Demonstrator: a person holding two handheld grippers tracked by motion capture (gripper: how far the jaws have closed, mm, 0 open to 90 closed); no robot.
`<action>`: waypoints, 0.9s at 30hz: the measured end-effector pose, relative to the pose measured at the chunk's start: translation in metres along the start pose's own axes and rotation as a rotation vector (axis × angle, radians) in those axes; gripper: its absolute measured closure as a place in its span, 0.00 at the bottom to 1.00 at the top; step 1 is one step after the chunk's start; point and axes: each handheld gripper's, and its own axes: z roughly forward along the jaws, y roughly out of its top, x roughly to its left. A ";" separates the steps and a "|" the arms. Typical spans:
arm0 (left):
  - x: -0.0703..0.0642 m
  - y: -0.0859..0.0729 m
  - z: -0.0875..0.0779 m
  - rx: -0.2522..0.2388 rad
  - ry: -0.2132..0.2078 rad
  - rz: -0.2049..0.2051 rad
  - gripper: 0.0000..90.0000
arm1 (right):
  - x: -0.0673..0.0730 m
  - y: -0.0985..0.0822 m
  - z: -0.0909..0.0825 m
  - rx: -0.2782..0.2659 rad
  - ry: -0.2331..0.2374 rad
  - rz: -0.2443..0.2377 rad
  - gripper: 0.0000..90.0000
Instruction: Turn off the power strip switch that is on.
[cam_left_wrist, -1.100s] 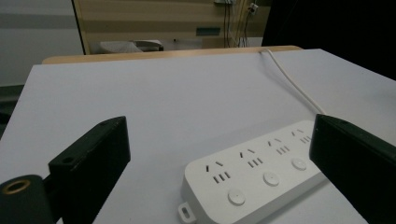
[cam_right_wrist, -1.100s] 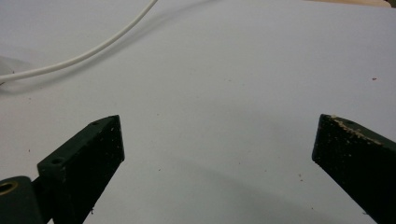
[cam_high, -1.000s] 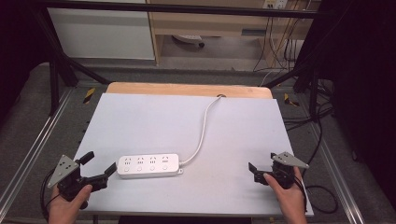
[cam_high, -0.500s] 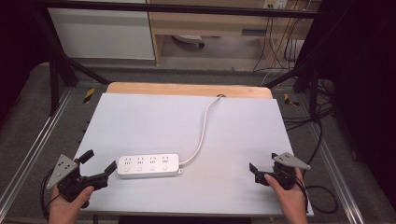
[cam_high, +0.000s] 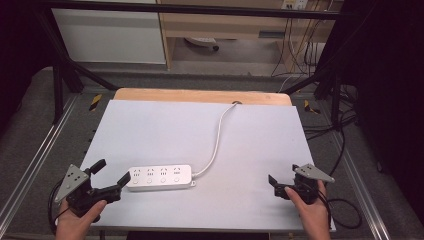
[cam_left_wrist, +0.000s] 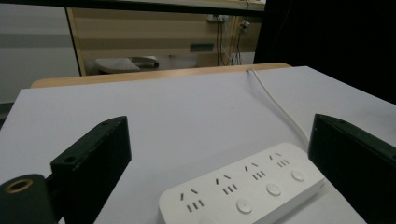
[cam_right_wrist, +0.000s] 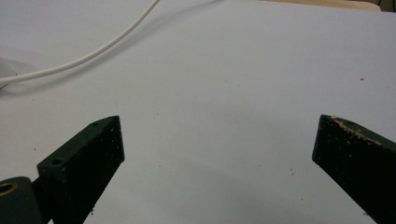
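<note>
The desk (cam_high: 250, 135) carried a white sheet over a wooden top, whose far edge alone showed bare; its near edge was cut off at the bottom of the high view. The power strip (cam_high: 160, 177) lay flat near the near left corner, its long axis running along the near edge, sockets up; in the left gripper view its near end was cropped by the frame. Its cord (cam_high: 216, 142) left the right end and curved to the far edge, where its end was too small to trace. The left gripper (cam_high: 114, 172) stood wide open, holding nothing, one jaw just beside the strip's left end, barely shifted from a second before. The right gripper (cam_high: 273, 184), near the near right corner, gaped empty and had hardly moved.
</note>
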 end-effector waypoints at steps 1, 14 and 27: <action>0.000 0.000 0.000 0.000 0.000 0.000 0.07 | 0.000 0.000 -0.001 0.000 -0.002 0.001 0.03; -0.012 0.017 0.026 0.059 -0.026 -0.003 0.08 | 0.004 -0.005 -0.013 0.005 -0.009 0.007 0.03; -0.021 0.015 0.065 0.119 -0.070 -0.035 0.37 | 0.004 -0.006 -0.008 0.023 -0.001 0.005 0.04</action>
